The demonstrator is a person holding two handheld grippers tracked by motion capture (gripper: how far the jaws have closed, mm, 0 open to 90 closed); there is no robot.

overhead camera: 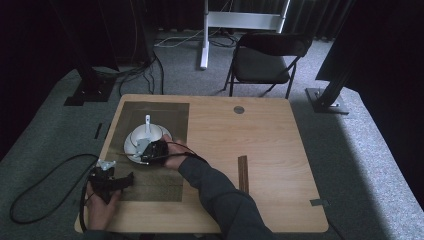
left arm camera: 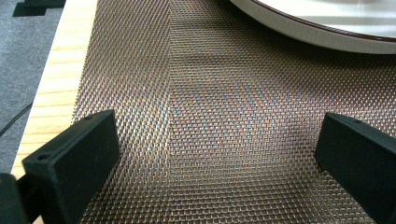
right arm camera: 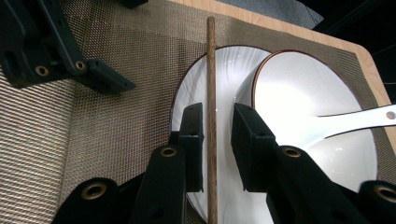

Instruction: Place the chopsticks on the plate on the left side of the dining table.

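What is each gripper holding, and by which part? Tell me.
Left gripper holds nothing; its jaws stand wide over the woven mat. Right gripper straddles a wooden chopstick along its shaft, but a gap shows beside one jaw, so no firm hold.

My surface (overhead camera: pixel 260 135) is pale wood with rounded corners. A woven mesh mat (overhead camera: pixel 165 112) covers its left part, with a white plate (overhead camera: pixel 131 150) on it. Directly on the bare wood lie a dark wooden strip (overhead camera: pixel 243 173) and a small grey disc (overhead camera: pixel 239 109).
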